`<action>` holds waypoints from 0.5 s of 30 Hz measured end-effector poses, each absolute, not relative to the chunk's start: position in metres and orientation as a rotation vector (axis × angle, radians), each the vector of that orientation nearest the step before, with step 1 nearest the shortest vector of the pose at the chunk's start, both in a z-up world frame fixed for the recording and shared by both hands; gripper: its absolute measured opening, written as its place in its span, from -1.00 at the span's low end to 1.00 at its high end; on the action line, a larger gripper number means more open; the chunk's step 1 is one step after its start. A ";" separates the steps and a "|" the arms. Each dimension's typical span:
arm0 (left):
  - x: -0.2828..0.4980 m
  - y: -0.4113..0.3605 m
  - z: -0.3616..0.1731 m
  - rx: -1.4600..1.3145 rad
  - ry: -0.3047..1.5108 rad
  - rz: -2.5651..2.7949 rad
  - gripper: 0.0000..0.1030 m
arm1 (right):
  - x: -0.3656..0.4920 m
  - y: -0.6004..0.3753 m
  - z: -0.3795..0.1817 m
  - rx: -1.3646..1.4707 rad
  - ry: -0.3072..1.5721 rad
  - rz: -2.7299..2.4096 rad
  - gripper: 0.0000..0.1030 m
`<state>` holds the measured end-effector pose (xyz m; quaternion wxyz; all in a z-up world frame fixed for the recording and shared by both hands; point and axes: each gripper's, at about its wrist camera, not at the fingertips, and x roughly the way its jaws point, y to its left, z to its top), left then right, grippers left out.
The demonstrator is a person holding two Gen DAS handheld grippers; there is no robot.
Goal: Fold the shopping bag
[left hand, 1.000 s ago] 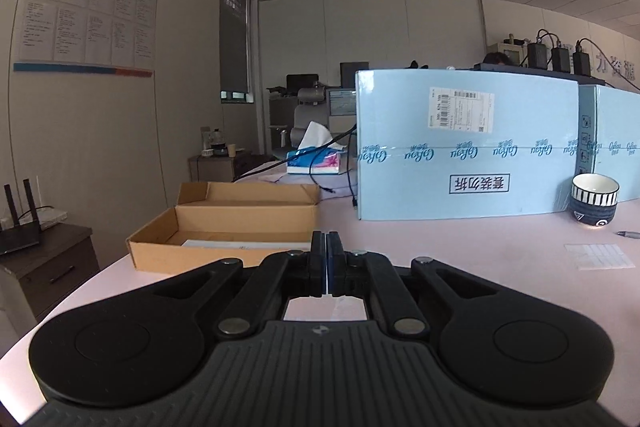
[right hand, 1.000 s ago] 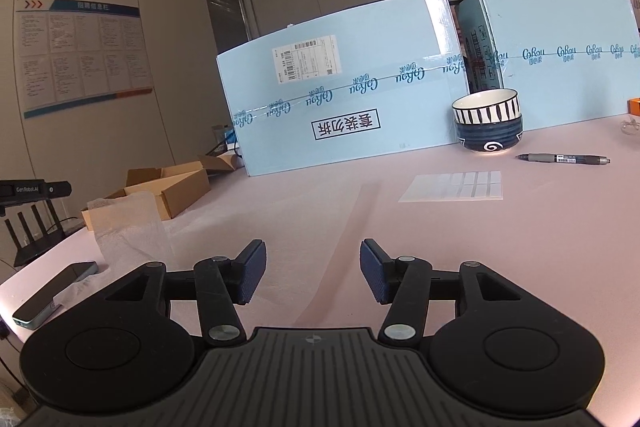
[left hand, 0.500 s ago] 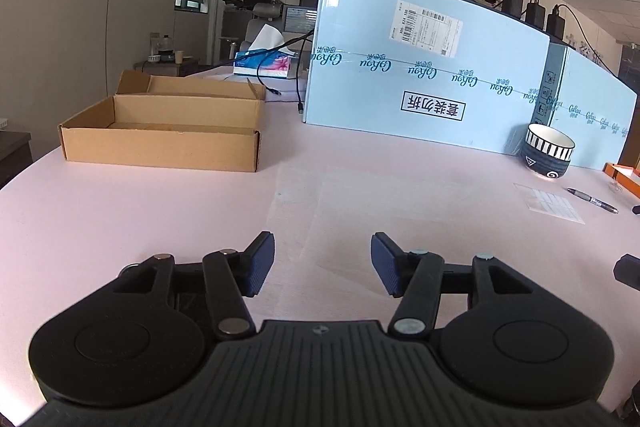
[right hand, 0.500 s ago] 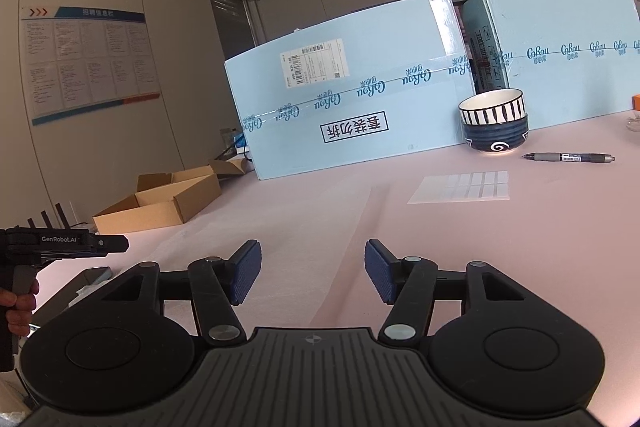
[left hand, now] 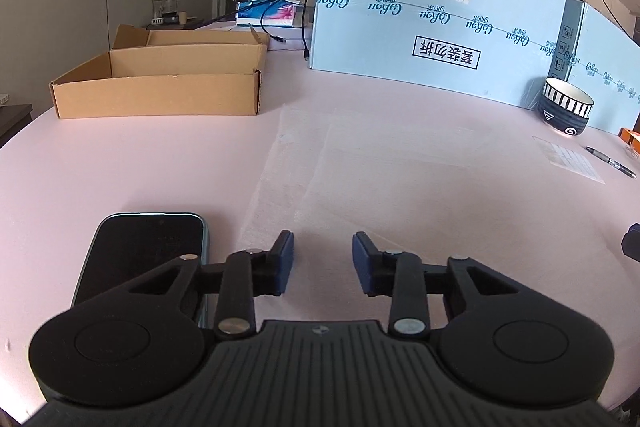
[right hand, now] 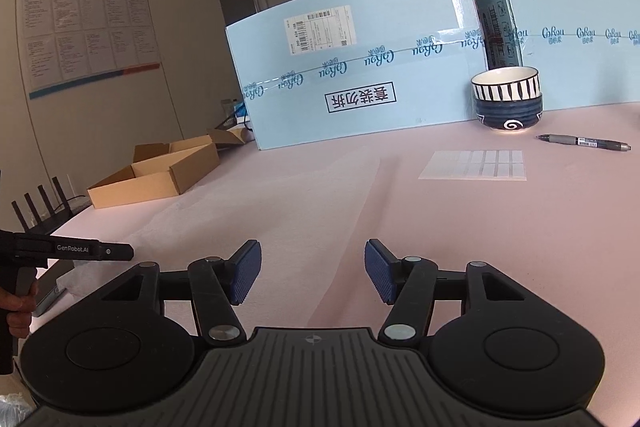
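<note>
Lies flat on the pink bench (left hand: 120, 167), thin, translucent and faintly creased: the shopping bag (left hand: 320, 155), centre of the left wrist view, reaching toward the lower middle. Reads as only a pale sheen at left centre in the right wrist view.

Left gripper (left hand: 323, 263): blue ribbed jaws apart and closing, nothing visibly pinched. Right gripper (right hand: 313, 277): jaws spread over bare bench.

Only in the left view: a glossy dark phone (left hand: 144, 251), lower left, just beside the bag. Only in the right view: a hand (right hand: 18, 303) at the left edge, and a router (right hand: 40, 207).

Farther back: open cardboard box (left hand: 160, 99), blue carton (left hand: 440, 27), striped bowl (left hand: 565, 107), pen (left hand: 610, 161).
</note>
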<state>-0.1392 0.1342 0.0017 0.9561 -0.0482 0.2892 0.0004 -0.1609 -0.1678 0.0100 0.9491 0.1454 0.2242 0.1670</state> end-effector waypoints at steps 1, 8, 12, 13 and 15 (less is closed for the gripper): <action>-0.139 0.135 0.002 -0.101 0.588 -0.006 -0.92 | -0.153 -0.175 0.010 0.344 0.492 0.364 -0.01; -0.153 0.138 0.010 -0.117 0.511 -0.043 -0.96 | -0.085 -0.182 0.010 0.408 0.677 0.436 -0.14; -0.164 0.146 0.017 -0.118 0.460 -0.007 -0.96 | -0.062 -0.173 0.010 0.402 0.708 0.441 -0.14; -0.165 0.149 0.019 -0.115 0.452 0.006 -0.96 | -0.059 -0.171 0.010 0.408 0.715 0.444 -0.14; -0.166 0.155 0.021 -0.107 0.445 0.041 -0.96 | -0.052 -0.168 0.010 0.442 0.734 0.466 -0.14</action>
